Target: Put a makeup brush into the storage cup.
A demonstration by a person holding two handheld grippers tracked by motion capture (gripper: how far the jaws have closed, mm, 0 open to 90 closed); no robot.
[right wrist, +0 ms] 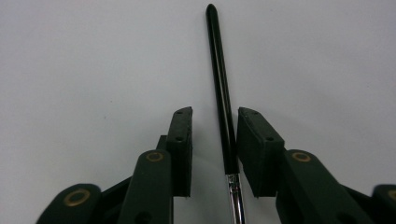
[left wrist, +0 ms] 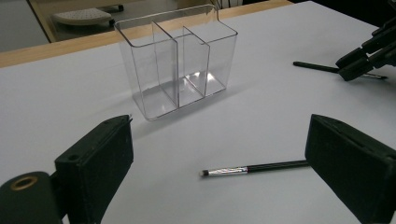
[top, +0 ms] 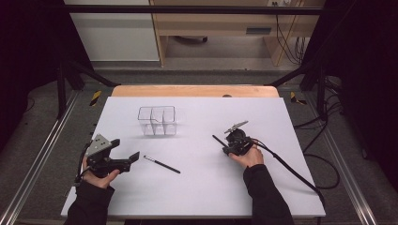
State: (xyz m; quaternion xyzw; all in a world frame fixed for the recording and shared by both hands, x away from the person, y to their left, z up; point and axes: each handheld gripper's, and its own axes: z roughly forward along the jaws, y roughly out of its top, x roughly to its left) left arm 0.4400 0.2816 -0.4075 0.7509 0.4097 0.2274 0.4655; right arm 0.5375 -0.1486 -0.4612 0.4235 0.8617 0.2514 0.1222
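Closing my right gripper point(top: 226, 144) around a black brush point(right wrist: 223, 100) lying right of the clear organizer point(top: 157, 120); jaws are straddling the handle, one pad touching or nearly so, the other pad point(right wrist: 181, 149) showing a gap, so no firm pinch yet. My left gripper point(left wrist: 219, 163) is hovering spread wide, near-left of the organizer, over a second brush point(left wrist: 254, 168) flat on the table point(top: 197, 187). Organizer compartments are sitting empty, so I'm judging nothing is delivered: both brushes are waiting to be lifted and dropped in.
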